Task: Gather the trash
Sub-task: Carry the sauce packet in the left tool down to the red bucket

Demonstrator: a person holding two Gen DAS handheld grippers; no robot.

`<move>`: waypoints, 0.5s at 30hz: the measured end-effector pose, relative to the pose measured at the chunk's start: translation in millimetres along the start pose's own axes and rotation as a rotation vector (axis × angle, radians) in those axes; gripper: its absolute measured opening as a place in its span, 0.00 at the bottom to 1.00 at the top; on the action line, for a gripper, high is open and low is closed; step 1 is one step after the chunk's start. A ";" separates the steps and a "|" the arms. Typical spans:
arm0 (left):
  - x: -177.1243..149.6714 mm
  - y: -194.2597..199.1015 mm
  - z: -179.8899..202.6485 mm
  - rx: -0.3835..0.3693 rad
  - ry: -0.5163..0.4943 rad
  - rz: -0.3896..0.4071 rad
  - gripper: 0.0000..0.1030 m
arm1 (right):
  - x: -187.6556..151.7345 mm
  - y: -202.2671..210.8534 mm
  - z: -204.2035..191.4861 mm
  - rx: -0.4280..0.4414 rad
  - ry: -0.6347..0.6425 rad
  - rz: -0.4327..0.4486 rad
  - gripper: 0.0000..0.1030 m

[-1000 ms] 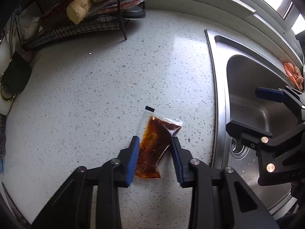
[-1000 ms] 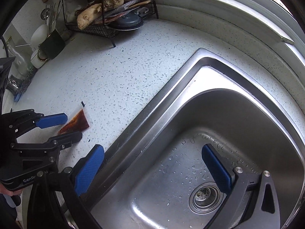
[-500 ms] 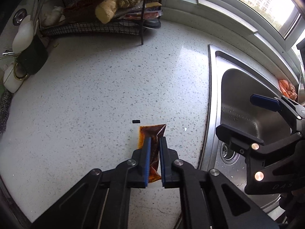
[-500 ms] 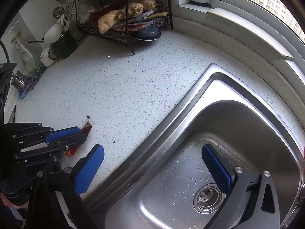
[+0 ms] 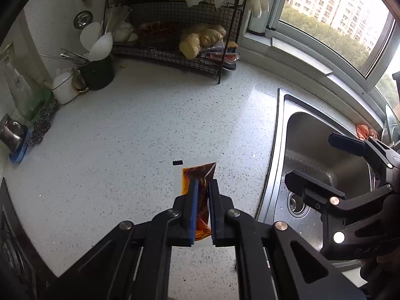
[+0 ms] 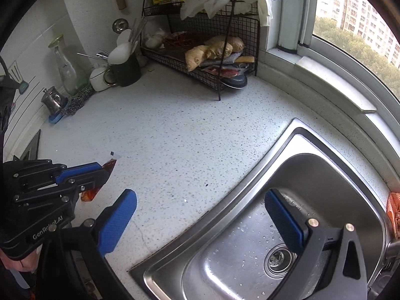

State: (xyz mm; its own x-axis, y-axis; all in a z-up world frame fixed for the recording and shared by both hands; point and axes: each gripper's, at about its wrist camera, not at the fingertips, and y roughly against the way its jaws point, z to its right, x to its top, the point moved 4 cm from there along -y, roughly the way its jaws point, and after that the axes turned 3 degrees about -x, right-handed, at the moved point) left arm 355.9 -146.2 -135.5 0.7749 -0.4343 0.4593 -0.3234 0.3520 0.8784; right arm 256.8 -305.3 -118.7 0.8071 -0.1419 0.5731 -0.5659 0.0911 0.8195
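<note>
While its two blue-padded fingers pinch a clear sauce packet (image 5: 200,195) filled with dark red-brown sauce, the left tool (image 5: 203,208) holds that packet above the white speckled desk (image 5: 140,130), near the edge of the steel sink (image 5: 280,130). To its right, the right tool (image 6: 200,215) hangs with fingers spread wide and nothing between them, one pad over the desk and the other over the wet sink basin. Farther back stands a black wire rack (image 5: 175,25) carrying ginger root (image 5: 200,40).
</note>
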 end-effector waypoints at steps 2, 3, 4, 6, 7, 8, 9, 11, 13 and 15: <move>-12.1 12.1 -4.6 0.001 0.005 0.010 0.07 | -2.5 10.7 -10.9 0.004 0.012 0.015 1.00; -17.1 15.9 -5.9 0.003 0.007 0.013 0.07 | -4.7 16.4 -18.0 0.006 0.018 0.022 1.00; -22.9 20.8 -8.3 0.005 0.011 0.016 0.07 | -6.9 19.2 -23.6 0.011 0.022 0.026 0.99; -33.4 29.8 -12.5 0.010 0.019 0.022 0.07 | -12.4 28.0 -38.5 0.017 0.037 0.038 0.99; -40.0 35.6 -15.1 0.012 0.025 0.027 0.07 | -14.3 30.1 -45.5 0.020 0.043 0.042 1.00; -46.3 41.1 -17.5 0.013 0.030 0.031 0.07 | -16.4 31.6 -51.4 0.024 0.049 0.045 1.00; -52.3 45.5 -19.1 0.013 0.035 0.033 0.07 | -20.0 35.5 -58.6 0.029 0.057 0.048 1.00; -66.3 56.7 -21.5 0.005 0.036 0.044 0.07 | -26.5 40.8 -69.7 0.034 0.071 0.051 0.99; -80.9 67.2 -24.4 0.009 0.042 0.050 0.07 | -35.7 47.6 -83.1 0.043 0.080 0.054 1.00; -96.3 76.5 -28.6 0.015 0.053 0.053 0.07 | -43.6 52.1 -92.1 0.044 0.087 0.056 1.00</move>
State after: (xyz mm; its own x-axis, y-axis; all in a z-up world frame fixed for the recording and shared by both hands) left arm 272.1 -53.8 -116.4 0.7840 -0.3710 0.4977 -0.3721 0.3610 0.8551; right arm 207.6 -203.5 -100.4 0.7843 -0.0513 0.6182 -0.6161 0.0528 0.7859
